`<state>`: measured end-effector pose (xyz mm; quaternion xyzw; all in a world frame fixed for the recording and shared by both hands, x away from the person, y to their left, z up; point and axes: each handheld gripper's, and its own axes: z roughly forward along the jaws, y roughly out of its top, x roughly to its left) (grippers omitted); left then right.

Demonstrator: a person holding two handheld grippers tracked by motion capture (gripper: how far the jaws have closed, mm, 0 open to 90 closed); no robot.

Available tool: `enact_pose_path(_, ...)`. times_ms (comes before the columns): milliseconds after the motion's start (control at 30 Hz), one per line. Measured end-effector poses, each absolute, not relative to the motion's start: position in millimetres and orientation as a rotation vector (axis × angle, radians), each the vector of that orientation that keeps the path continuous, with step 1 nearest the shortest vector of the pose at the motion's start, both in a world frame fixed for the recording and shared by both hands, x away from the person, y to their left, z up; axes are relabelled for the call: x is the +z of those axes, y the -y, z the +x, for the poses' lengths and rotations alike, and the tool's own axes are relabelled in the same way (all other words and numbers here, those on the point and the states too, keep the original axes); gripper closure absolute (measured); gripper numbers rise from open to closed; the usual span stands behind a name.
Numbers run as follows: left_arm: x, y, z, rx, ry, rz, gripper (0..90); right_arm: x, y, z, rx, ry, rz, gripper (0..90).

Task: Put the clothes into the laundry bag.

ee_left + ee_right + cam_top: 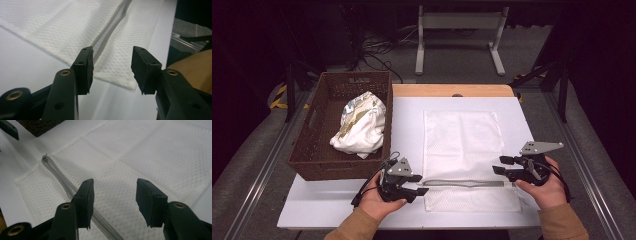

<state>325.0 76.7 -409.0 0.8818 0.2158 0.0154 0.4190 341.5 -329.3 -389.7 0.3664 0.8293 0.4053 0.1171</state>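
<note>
Left gripper [422, 190] open, mesh bag [462, 145] just beside

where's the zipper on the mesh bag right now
In the high view the zipper runs across the near end of the white mesh bag, between the left gripper and right gripper.

Two black jaws of the right gripper [113, 202] rise from the bottom edge, standing apart with nothing between them. Beneath them a white mesh laundry bag [140, 165] lies flat on a white table [22, 170]. The bag's grey zipper [67, 185] runs diagonally under the left jaw, its small pull at upper left.
</note>
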Motion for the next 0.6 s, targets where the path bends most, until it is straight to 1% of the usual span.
enact_pose_path(167,-410.0,-88.2,325.4,0.081,-0.6,2.176,49.8,-395.0,315.8,348.1,1.18,-2.443,1.066,45.2)
enact_pose_path(333,-411.1,-97.5,326.8,0.118,-0.653,2.141,48.9,-402.2,302.1,352.7,1.149,-2.467,1.038,41.0)
enact_pose_path(600,-412.7,-103.7,330.7,0.128,-0.696,2.108,48.1,-413.3,285.8,356.5,1.072,-2.502,0.997,35.2)
